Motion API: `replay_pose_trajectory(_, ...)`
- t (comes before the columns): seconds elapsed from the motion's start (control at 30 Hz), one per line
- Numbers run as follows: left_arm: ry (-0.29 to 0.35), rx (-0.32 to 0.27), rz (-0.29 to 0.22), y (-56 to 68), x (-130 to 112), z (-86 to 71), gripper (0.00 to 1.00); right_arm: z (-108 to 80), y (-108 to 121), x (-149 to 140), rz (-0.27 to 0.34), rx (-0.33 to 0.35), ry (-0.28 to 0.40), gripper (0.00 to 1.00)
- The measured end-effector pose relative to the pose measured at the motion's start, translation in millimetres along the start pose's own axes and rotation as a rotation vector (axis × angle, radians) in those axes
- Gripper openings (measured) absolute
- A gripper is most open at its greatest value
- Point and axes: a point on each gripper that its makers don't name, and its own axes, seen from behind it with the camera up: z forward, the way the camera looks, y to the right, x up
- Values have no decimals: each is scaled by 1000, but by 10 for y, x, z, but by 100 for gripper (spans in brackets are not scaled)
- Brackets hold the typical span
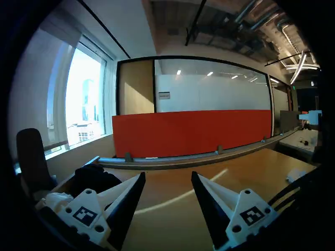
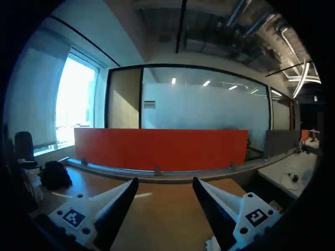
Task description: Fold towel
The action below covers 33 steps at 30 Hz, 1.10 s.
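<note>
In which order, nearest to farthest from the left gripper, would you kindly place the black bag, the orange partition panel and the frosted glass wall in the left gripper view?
1. Black bag, on the wooden desk, left of the jaws.
2. Orange partition panel, standing along the desk's far edge.
3. Frosted glass wall, behind the panel.

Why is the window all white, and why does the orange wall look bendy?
In the left gripper view the window is washed out by daylight and a curved streak of glare crosses the wooden desk; the fisheye lens bows the orange divider. In the right gripper view the window is washed out too.
</note>
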Motion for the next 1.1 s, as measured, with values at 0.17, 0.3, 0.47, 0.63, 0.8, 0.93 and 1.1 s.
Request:
replay_pose_trajectory(0.17,23,15,-20,-57,-146,-18,80,7,-105,-62,-12,16,-10,100)
replay_pose_trajectory(0.3,37,21,-33,-92,-292,-35,80,-8,-180,-87,-21,19,-8,100)
replay_pose_trajectory(0.47,40,30,-13,-126,-522,-25,80,-8,-225,-210,-5,20,-9,100)
replay_pose_trajectory(0.63,36,42,-8,-154,-772,-15,80,0,-217,-351,-15,11,-15,100)
replay_pose_trajectory(0.8,42,45,-30,-149,-957,-17,81,5,-229,-429,-29,9,-14,100)
replay_pose_trajectory(0.93,42,48,-25,-153,-1069,-22,81,14,-229,-474,-31,11,-10,100)
replay_pose_trajectory(1.1,38,58,-21,-176,-1226,-32,80,28,-212,-524,-32,9,-8,100)
